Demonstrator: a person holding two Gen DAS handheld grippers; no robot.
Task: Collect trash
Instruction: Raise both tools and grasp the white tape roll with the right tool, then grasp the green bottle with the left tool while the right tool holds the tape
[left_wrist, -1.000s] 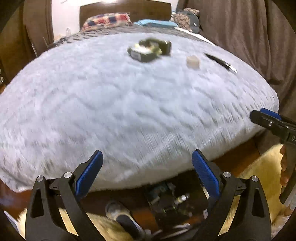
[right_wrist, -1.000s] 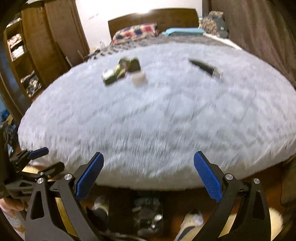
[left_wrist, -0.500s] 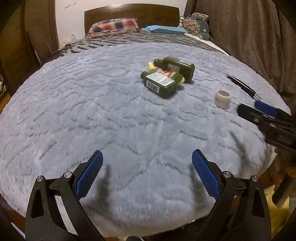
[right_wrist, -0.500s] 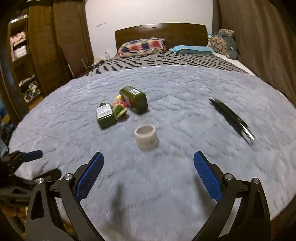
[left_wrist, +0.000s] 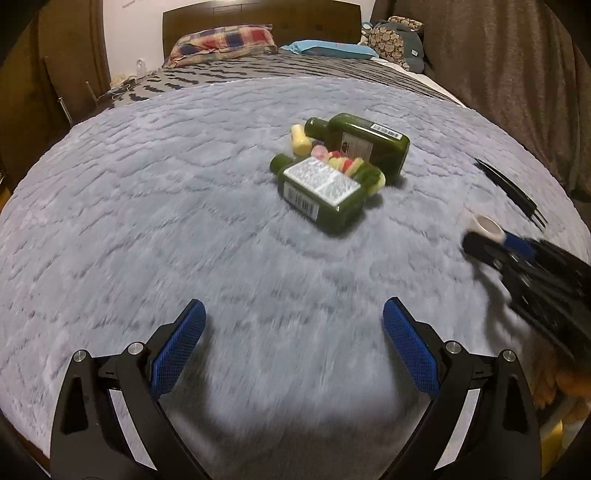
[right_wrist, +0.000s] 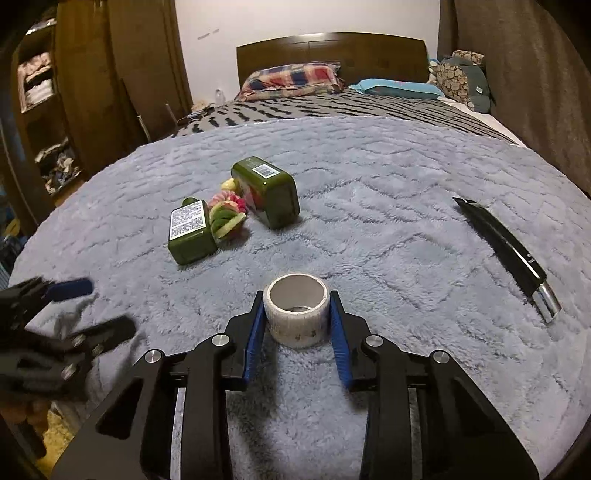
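Note:
A white tape roll (right_wrist: 297, 314) stands on the grey fluffy blanket (right_wrist: 369, 206). My right gripper (right_wrist: 297, 319) is shut on the tape roll, with a blue pad against each side. It also shows in the left wrist view (left_wrist: 487, 227), at the tip of the right gripper. Two dark green bottles lie further back, the smaller (right_wrist: 190, 230) and the larger (right_wrist: 267, 190), with a pink and green scrunchie (right_wrist: 225, 214) between them. My left gripper (left_wrist: 291, 343) is open and empty over the blanket, short of the bottles (left_wrist: 325, 188).
A black folding knife (right_wrist: 506, 251) lies on the blanket at the right. A small yellow piece (left_wrist: 300, 140) lies by the larger bottle's neck. Pillows (right_wrist: 291, 79) and a wooden headboard are at the back. Shelves (right_wrist: 40, 122) stand at the left.
Both grippers moved forward over the blanket. My right gripper reached the tape roll and closed on it. My left gripper stayed open and came closer to the bottles.

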